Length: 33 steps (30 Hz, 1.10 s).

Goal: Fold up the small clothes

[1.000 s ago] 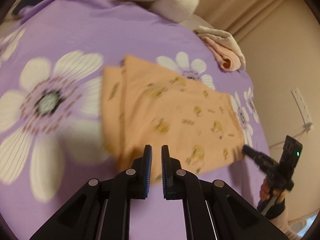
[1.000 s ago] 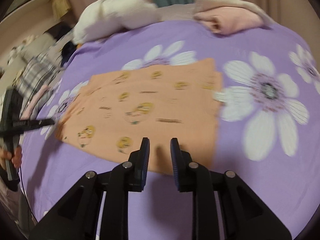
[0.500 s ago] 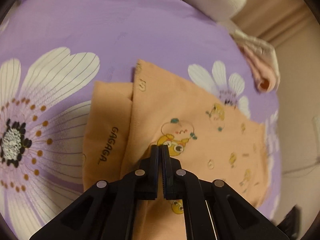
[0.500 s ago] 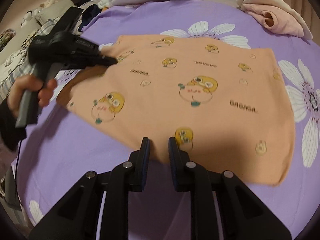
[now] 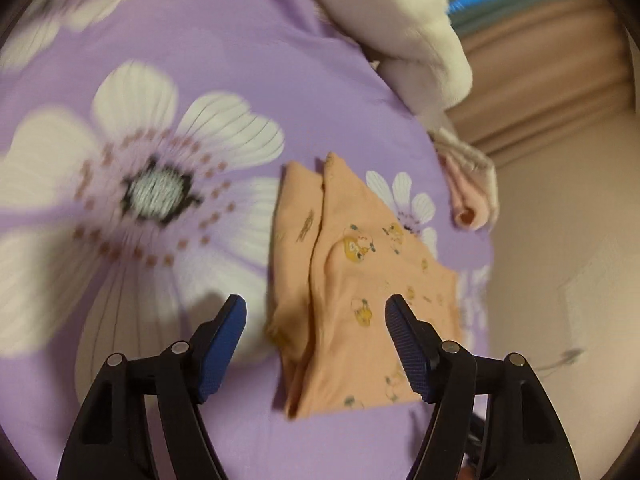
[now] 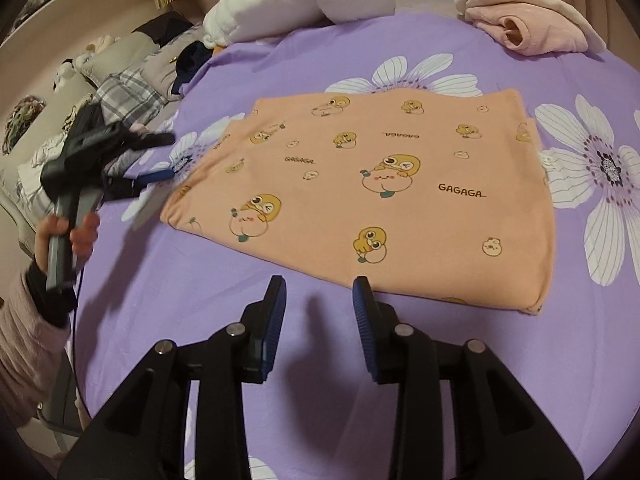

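An orange printed garment lies folded flat on the purple flowered bedspread. The right gripper hovers just short of its near edge, jaws apart and empty. The left gripper is also spread wide above the cloth's end, apparently clear of it, though that view is blurred. A folded pink garment sits well apart.

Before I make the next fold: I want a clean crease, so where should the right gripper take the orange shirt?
Take the orange shirt at its near edge, coming in low from the right gripper side. That edge lies flat on the purple sheet just ahead of the open fingers, so one finger can probably slide under it.
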### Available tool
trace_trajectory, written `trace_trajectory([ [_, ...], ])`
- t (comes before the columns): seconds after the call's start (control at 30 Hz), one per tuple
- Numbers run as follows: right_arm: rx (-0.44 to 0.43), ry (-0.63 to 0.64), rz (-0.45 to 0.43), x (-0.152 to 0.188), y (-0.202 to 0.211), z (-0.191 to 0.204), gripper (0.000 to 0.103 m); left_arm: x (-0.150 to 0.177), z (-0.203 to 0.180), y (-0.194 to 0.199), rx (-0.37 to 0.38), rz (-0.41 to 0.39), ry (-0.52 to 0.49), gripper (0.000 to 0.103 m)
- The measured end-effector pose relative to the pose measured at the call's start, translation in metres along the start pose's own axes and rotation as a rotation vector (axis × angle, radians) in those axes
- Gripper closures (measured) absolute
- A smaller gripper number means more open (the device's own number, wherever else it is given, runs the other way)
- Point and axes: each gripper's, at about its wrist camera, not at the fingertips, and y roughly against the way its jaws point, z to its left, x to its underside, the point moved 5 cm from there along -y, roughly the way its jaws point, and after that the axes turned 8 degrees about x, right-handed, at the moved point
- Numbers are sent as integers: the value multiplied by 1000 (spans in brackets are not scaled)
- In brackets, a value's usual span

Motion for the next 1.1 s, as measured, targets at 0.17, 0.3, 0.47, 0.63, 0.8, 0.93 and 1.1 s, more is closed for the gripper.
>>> trace_trajectory([
  [0.17,-26,-34,-3,-2,0,5,67,9,17,-8,69,28,93,32],
  [0.3,-38,-53,-6,-3,1,5,67,5,11,-20,122,44,101,32],
  [0.47,-43,-79,-11,-8,-3,-1,67,-6,2,-46,114,74,84,32],
  [0.63,-42,-114,-19,-30,-20,-11,67,-16,-8,-69,118,92,77,32],
  [0.8,-16,-124,-24,-72,-49,-14,67,-15,-21,-86,75,129,23,32],
  [0.93,53,-97,-11,-108,-80,-11,71,-13,-20,-88,3,143,-4,58],
  [1.1,101,-99,17,-136,-111,-8,84,-11,-7,-81,-69,159,-19,87],
])
